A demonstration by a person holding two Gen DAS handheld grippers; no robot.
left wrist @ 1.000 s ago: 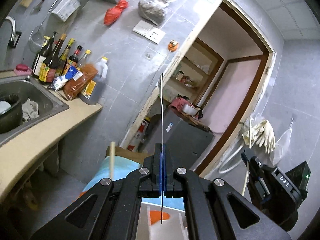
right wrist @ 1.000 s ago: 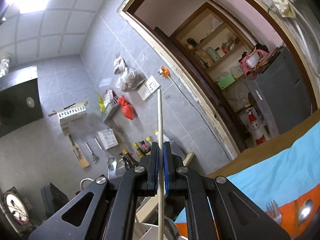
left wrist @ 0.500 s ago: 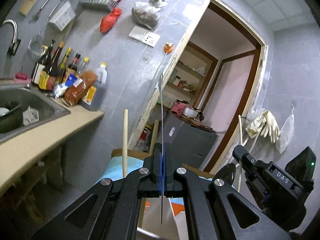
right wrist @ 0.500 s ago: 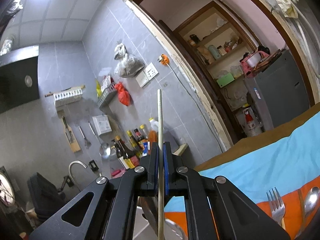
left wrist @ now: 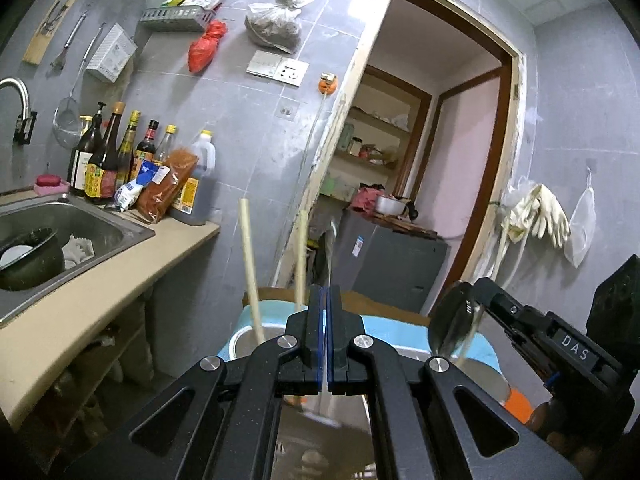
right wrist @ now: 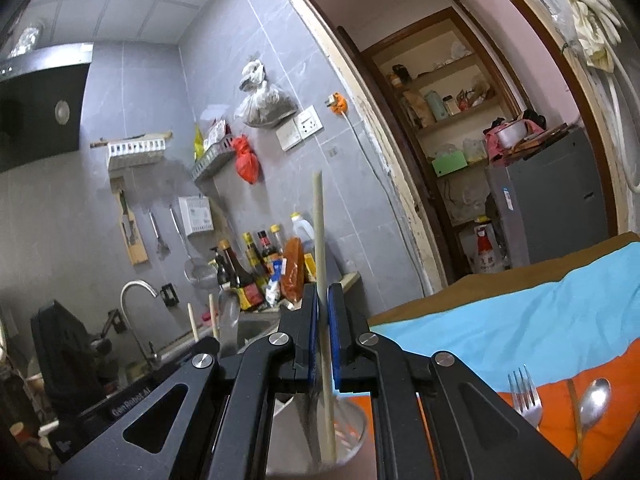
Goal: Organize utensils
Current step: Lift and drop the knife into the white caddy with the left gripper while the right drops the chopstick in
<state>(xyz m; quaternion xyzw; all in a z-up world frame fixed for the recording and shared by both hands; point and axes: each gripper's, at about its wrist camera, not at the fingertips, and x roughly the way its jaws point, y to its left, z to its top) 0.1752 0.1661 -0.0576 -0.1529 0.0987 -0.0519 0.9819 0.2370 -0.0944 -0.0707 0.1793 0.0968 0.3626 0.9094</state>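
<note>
My left gripper (left wrist: 324,312) has its jaws almost together around a thin metal utensil that shows blurred below them over a steel holder cup (left wrist: 244,340). Two wooden chopsticks (left wrist: 250,264) stand in the cup. My right gripper (right wrist: 323,312) has its jaws slightly parted around a wooden chopstick (right wrist: 320,240) whose lower end reaches into the steel cup (right wrist: 352,428). The right gripper also shows in the left wrist view (left wrist: 472,308). A fork (right wrist: 524,396) and a spoon (right wrist: 596,396) lie on the orange cloth (right wrist: 560,432).
A blue cloth (right wrist: 520,320) covers the table. A counter with a sink (left wrist: 60,232) and sauce bottles (left wrist: 116,160) stands to the left. A doorway with shelves and a grey fridge (left wrist: 392,256) lies behind. Rubber gloves (left wrist: 536,212) hang on the wall.
Both grippers have come down over the steel cup. The left gripper's metal utensil has slid down out of the jaws. The right jaws have parted slightly and its chopstick now leans.
</note>
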